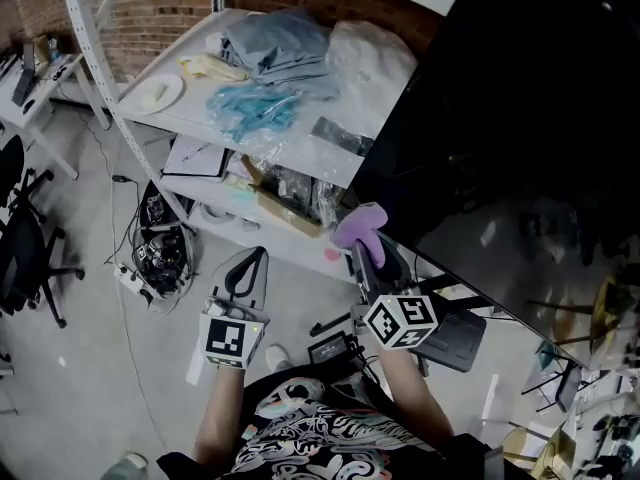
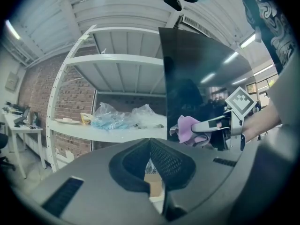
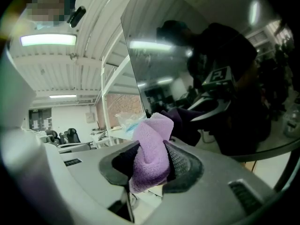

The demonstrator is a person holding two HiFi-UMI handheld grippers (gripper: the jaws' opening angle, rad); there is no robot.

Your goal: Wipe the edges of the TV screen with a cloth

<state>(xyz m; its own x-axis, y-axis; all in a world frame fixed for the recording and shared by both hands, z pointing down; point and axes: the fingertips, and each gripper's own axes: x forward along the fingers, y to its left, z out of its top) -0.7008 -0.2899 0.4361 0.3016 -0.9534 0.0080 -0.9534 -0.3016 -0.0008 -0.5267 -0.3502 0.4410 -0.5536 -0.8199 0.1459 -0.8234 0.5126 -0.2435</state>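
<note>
1. Plainly, the biggest thing we see is the TV screen (image 1: 520, 108), dark and glossy, filling the upper right of the head view; it stands just beside the white shelving rack (image 1: 195, 118), and its glass mirrors the room and the person
2. Next comes that rack, set against a brick wall (image 1: 150, 8); its upper shelf carries a grey bundle (image 1: 275, 43), a clear plastic bag (image 1: 370, 63), a crumpled blue bag (image 1: 255, 108) and a pale plate (image 1: 158, 92)
3. On the floor (image 1: 100, 368) at the left we see a black office chair (image 1: 25, 248), and under the rack a tangle of cables (image 1: 160, 258)
4. The right claw (image 1: 365, 250) reaches toward the screen's lower edge nearest the rack, its marker cube (image 1: 402, 320) facing up at us; in the right gripper view its jaws are clenched on the purple cloth (image 3: 152, 144), which bulges out above them
5. The left claw (image 1: 255, 260) hangs apart from the screen, lower and to the left, pointing toward the rack; in the left gripper view its jaws are pressed together with nothing between them
6. Smallest is the purple cloth, a fluffy wad at the right claw's tip, lying by the screen's edge close to its bottom corner; from the left gripper view it sits over the glass just inside that edge, though we cannot tell whether it actually touches
</note>
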